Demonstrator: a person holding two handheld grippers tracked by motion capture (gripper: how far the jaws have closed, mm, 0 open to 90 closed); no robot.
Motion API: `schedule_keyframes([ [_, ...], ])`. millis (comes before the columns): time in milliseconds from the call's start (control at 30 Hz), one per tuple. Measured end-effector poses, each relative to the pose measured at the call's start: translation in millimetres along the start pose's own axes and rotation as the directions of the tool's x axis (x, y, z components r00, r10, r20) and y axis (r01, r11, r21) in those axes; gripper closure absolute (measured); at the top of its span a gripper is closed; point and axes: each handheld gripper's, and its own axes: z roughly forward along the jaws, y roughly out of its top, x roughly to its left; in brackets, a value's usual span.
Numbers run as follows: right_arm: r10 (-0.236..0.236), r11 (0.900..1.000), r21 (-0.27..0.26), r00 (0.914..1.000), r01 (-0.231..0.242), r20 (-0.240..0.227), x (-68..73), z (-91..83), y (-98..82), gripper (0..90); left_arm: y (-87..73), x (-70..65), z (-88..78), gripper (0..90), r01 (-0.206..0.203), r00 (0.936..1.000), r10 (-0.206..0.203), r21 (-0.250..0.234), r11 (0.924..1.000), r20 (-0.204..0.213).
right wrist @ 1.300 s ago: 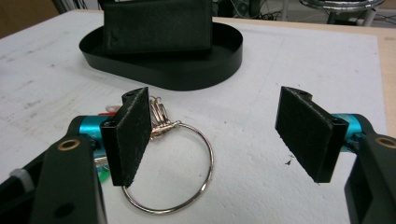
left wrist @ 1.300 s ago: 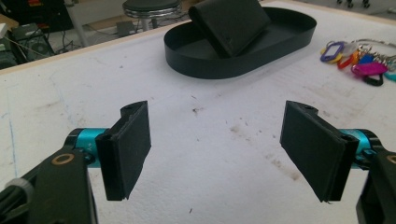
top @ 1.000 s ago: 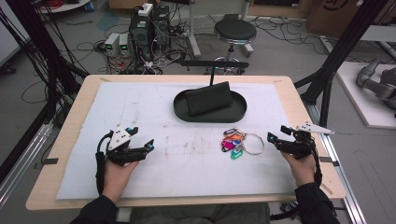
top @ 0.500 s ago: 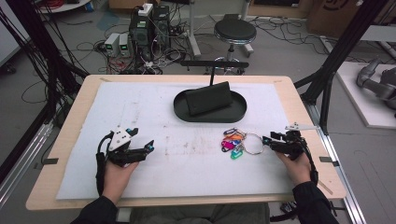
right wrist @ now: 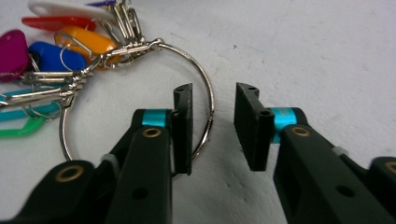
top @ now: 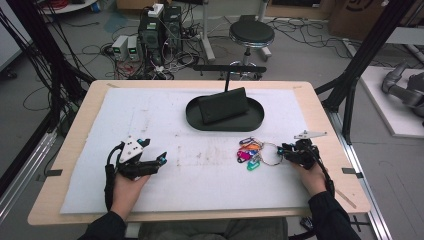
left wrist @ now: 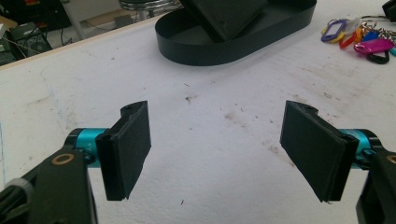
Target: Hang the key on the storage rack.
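Observation:
A bunch of coloured key tags [top: 248,152] on a large metal ring [top: 270,154] lies on the white mat, right of centre. My right gripper [top: 283,151] points left at the ring's right side. In the right gripper view its jaws [right wrist: 213,126] have just been closing; the ring's wire [right wrist: 211,100] lies in the narrow gap, close to the left pad, and the pads do not press on it. The tags [right wrist: 51,51] fan out at the upper left. My left gripper [top: 156,151] rests at the front left, wide open [left wrist: 215,149] over bare mat.
A black oval tray [top: 255,112] stands at the back centre of the mat with a black block [top: 222,106] leaning in it; the left gripper view has its wall [left wrist: 187,46] ahead. The wooden table edge [top: 345,165] runs close behind my right hand.
My right gripper has moved left and down to the ring, and its jaws have narrowed around the ring's wire. The left gripper has stayed where it was.

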Motion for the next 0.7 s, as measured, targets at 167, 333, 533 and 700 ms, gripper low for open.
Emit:
schedule_keyframes([
  [167,-0.053,0.999,-0.001,0.9985,0.053,0.016,5.2,2.3,1.6,81.0,-1.4,-0.3,-1.1,24.6,-0.002,1.0000,0.002,0.007,1.0000,-0.008],
  [333,-0.053,0.999,0.001,0.9985,0.053,0.012,7.5,1.9,3.6,87.0,-1.2,-0.6,-2.7,24.5,-0.003,0.9999,0.003,0.004,1.0000,-0.012],
  [533,0.016,0.995,-0.102,0.9999,-0.016,-0.007,1.4,-12.9,6.6,87.7,-1.3,0.1,-3.5,24.6,-0.006,0.9998,0.007,0.005,1.0000,-0.016],
  [700,0.061,0.979,-0.191,0.9973,-0.067,-0.040,-0.7,-26.4,8.4,87.6,-0.6,-0.5,-3.3,24.6,-0.009,0.9999,0.009,-0.001,1.0000,-0.015],
])
